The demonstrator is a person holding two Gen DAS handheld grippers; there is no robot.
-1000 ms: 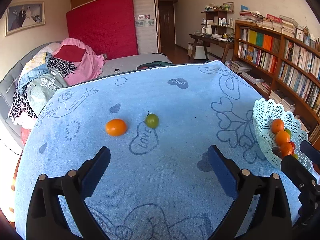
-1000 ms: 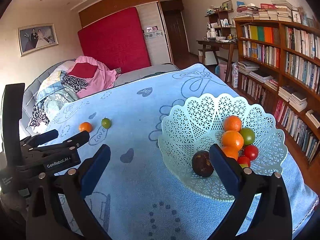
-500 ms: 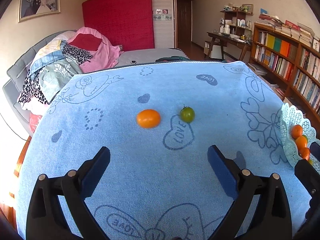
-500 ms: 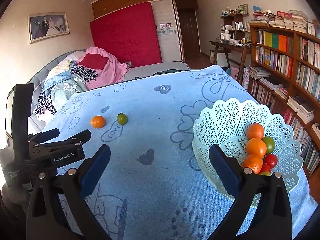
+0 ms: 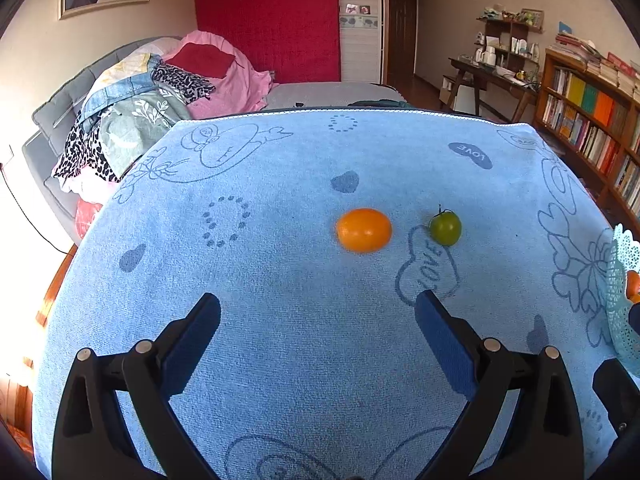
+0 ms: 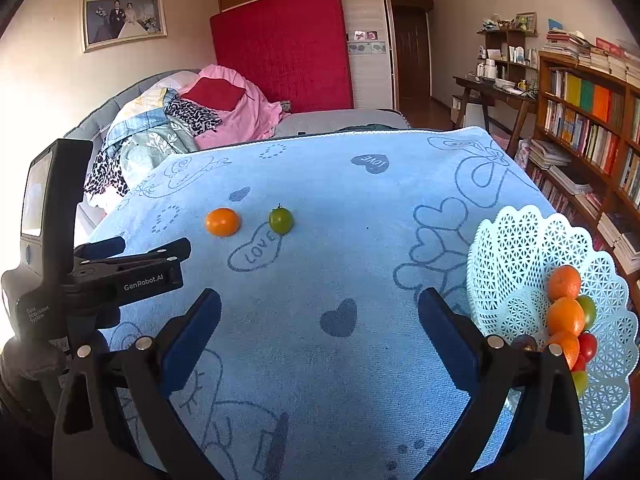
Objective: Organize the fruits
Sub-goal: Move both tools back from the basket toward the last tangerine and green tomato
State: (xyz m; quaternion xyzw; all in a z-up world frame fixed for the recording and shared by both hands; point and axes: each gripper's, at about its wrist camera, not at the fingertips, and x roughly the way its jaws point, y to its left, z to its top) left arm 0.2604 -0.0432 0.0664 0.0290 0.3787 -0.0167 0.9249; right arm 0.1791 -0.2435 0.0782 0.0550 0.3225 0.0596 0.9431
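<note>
Since a second before, both grippers had swung away from the pale mint lattice-plastic fruit basket [image 6: 520, 256] toward the two loose fruits, so the basket had slid to the right edge of the right wrist view and shrunk to a sliver [image 5: 622, 292] at the right edge of the left wrist view.

The left gripper [image 5: 316, 344] hung over the light blue terry towel with heart and "LOVE" prints [image 5: 280, 280] that covered the tabletop, its blue-padded jaws spread wide and holding nothing. Beyond those jaws lay the small oval orange fruit [image 5: 363, 230], and just beside it on the basket side sat the small round green tomato with a stem [image 5: 445, 227], the two close but not touching. The tomato rested at the upper edge of a printed "LOVE" heart.

The right gripper [image 6: 318, 338] was likewise spread and empty, low over the towel [image 6: 340, 264], with the basket just beside its right finger. In that view the orange fruit [image 6: 222, 221] and the green tomato [image 6: 281, 220] lay well apart from the basket, far across the towel from it. The left gripper's black body [image 6: 120, 276] stood on the side of the towel away from the basket.

Inside the basket, against its near right wall, sat a heap of fruit: several round oranges [image 6: 565, 316], a green one, small red tomatoes [image 6: 587, 346] and a dark one partly hidden behind the finger.
</note>
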